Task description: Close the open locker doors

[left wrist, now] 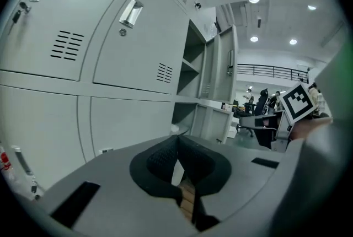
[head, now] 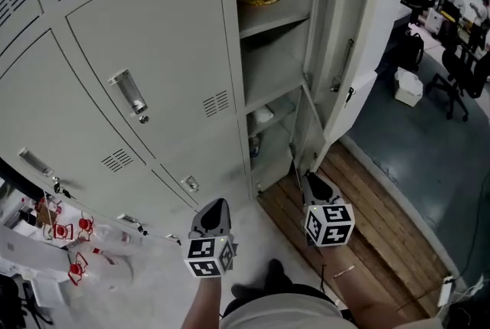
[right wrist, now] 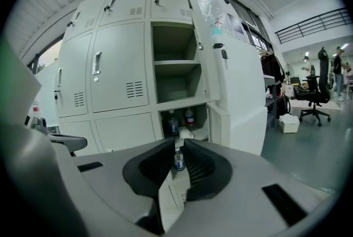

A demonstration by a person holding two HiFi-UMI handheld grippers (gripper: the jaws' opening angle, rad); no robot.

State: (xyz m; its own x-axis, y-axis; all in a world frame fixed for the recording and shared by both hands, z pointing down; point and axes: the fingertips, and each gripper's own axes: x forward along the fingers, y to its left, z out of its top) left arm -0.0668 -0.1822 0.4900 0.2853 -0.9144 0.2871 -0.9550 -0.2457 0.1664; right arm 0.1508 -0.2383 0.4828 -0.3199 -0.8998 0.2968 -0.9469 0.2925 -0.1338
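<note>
Two doors stand open in the right col. of lockers (head: pixel 153 52): upper door (head: pixel 348 52) swung wide, lower door (head: pixel 308 138) ajar below it. L gripper (head: pixel 217 206) low, facing shut lockers, jaws a slit apart, empty. R gripper (head: pixel 312 180) just beside lower door's bottom edge, contact unclear; jaws narrowly apart, nothing held. Bottles (right wrist: pixel 189 116) in lower bay.

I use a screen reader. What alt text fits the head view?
Looking down at grey lockers whose right-hand column stands open, upper door and lower door swung out. The person's left gripper and right gripper point toward it.
</note>
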